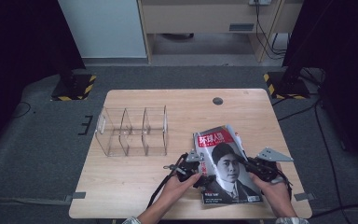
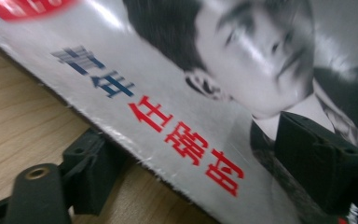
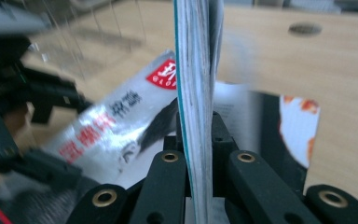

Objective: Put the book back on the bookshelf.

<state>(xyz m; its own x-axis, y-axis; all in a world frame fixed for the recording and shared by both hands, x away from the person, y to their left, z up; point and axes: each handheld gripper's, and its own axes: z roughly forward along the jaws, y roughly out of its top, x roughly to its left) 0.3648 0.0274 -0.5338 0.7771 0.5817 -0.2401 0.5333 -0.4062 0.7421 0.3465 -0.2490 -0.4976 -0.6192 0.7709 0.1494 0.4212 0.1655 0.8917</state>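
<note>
With my right tongs (image 1: 251, 164) pinching the magazine's (image 1: 228, 165) edge at the table's (image 1: 135, 182) five o'clock and my left tongs (image 1: 199, 178) spread astride its spine, I judged squeezing squarely before lifting wisest.

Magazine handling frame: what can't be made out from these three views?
- Magazine near edge, high view: hidden under both hands.
- Left gripper, its own view: one jaw under the cover, one above; contact with it unclear.
- Clear divider rack, right gripper view: blurred.
- Small cover text, high view: too small.
</note>
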